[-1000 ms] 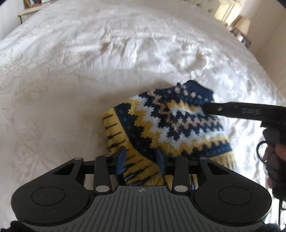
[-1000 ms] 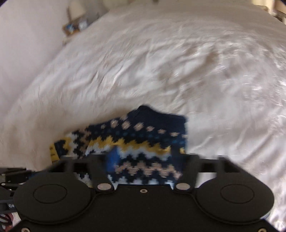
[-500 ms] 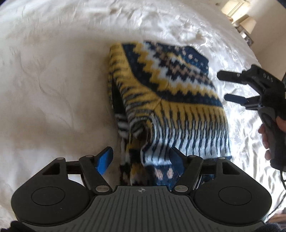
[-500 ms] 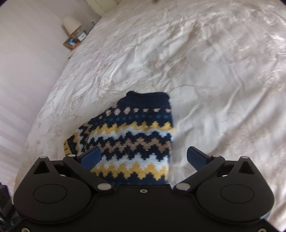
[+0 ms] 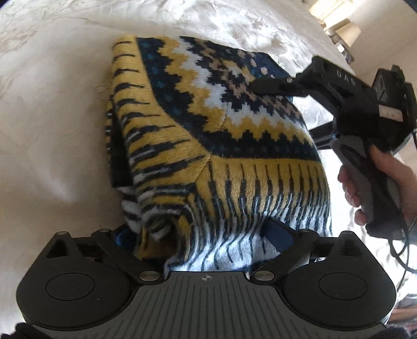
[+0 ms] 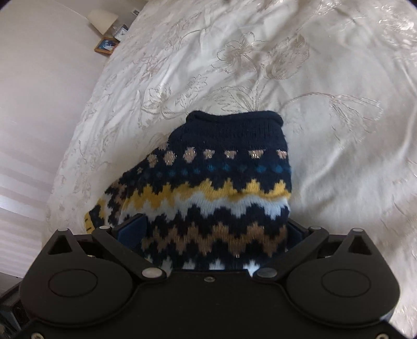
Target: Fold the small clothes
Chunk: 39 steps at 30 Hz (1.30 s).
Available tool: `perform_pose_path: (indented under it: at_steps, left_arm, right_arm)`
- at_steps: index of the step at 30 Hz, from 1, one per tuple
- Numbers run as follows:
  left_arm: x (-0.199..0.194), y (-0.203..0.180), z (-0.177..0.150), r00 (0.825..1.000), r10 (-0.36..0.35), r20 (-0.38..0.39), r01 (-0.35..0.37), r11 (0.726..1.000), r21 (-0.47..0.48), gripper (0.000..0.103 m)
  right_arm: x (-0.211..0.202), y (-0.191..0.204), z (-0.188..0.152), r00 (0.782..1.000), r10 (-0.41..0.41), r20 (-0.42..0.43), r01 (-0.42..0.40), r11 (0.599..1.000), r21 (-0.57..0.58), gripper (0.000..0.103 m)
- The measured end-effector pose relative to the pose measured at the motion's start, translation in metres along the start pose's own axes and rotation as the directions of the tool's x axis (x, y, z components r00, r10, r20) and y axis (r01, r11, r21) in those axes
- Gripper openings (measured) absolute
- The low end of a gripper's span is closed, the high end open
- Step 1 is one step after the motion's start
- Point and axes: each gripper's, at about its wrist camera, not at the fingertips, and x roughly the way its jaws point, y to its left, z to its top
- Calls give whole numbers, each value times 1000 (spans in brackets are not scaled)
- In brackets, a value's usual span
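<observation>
A small knitted sweater with navy, yellow, white and tan zigzag bands lies folded in a thick bundle on the white bedspread. My left gripper is open, its blue pads wide apart around the yellow-striped hem end, which bulges between the fingers. My right gripper is open too, its fingers either side of the sweater near the navy collar end. In the left wrist view the right gripper reaches over the sweater's far right side, held by a hand.
The embroidered white bedspread spreads all around the sweater. A lamp and a framed picture stand on a bedside table at the far left. Another lamp stands at the far right.
Both grippers opened, letting go of the sweater, then moved in close. The sweater now lies folded over and sits between the open fingers of each.
</observation>
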Motion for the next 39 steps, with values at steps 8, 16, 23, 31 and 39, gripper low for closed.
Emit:
perform_pose_path:
  at_steps: [8,16,23,31,39]
  left_arm:
    - [-15,-12,-9,999,12,51,-12,1000,-10,38]
    - [-49,-47,-17,992,6,126,-8,1000,20,28]
    - [-76,-71,-32,986,-47,157,35,996,82,28]
    - [-73,-72,-43,983,-89,160,72,991,109,28]
    - [-77,-82,-46,991,-64,116,60,998,32,28]
  right_arm:
    - [-10,5,2,997,-69,-39,66,996,-57,65]
    - [-61,29,-10,996,-77,44,78,997,-24,49]
    - [-120,49,-38,994,-73,86,76,996,-37,48]
    - [-170,54,-76,995,-53,88,57,998,-39,48]
    - [-175,47,-84,998,-60,29,61,997,-37,49]
